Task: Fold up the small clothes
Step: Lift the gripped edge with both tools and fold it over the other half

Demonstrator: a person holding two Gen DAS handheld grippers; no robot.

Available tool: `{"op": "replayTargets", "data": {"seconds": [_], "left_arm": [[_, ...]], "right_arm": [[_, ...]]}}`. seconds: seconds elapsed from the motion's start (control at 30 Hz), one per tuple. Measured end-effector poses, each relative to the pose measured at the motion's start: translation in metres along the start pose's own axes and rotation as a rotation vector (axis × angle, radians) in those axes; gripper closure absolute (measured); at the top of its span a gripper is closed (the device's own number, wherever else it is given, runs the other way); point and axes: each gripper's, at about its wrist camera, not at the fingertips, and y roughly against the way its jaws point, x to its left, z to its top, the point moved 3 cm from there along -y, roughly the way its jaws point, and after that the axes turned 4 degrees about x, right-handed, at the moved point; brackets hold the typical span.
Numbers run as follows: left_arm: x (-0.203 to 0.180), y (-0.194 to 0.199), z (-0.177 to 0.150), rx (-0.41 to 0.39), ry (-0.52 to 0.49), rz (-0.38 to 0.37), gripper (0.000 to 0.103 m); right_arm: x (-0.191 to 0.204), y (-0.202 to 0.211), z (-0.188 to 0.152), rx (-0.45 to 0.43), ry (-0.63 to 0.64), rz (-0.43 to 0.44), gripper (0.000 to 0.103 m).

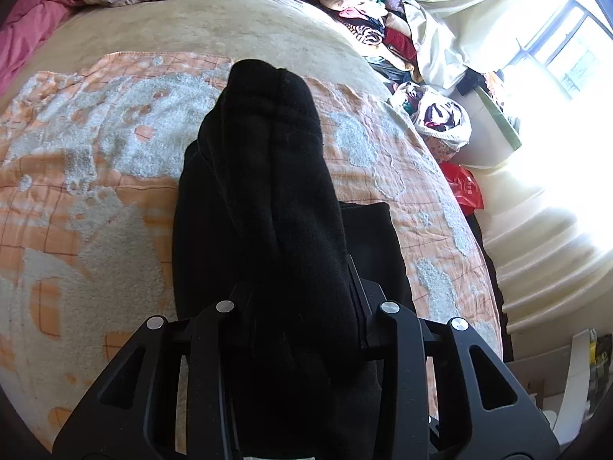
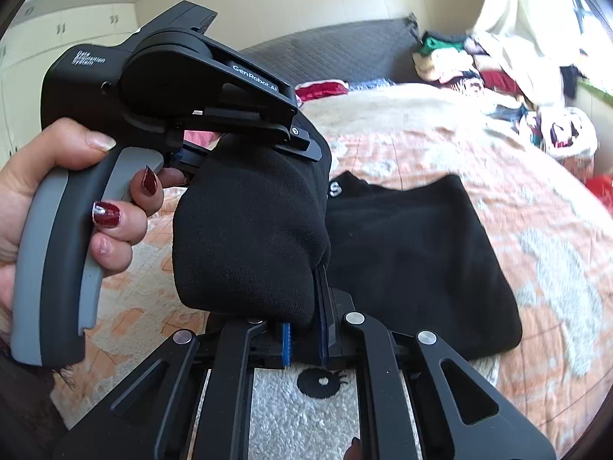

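A black garment [image 2: 413, 253] lay on the orange-and-white blanket [image 2: 479, 161], one bunched fold [image 2: 249, 237] lifted above it. The left gripper [image 2: 268, 153] was clamped on that fold from above, a hand [image 2: 57, 199] around its handle. The right gripper [image 2: 306, 329] was clenched on its lower edge. Piled clothes [image 1: 367, 27] sat beyond.

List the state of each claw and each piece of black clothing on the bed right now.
Left claw: shut on the black garment.
Right claw: shut on the black garment.
Black garment: bunched, lifted off the bed between both claws.
Second black garment: lying flat on the blanket.
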Motion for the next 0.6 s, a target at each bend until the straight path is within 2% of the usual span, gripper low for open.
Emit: {"op": "replayTargets", "data": {"seconds": [0.2,0.37,0.6], "left_arm": [[-0.016,-0.022,-0.003,0.028,-0.001,0.017,0.077],[-0.023,-0.04,-0.003,0.057,-0.003,0.038,0.077],[-0.037,-0.053,-0.004,0.071,-0.01,0.049,0.077]], "right_arm": [[-0.022,-0.002,-0.004,0.062,-0.126,0.03,0.094],[-0.041,-0.004,-0.009,0.109,-0.282,0.105,0.094],[-0.043,0.002,-0.013,0.129,-0.327,0.095,0.094]]}}
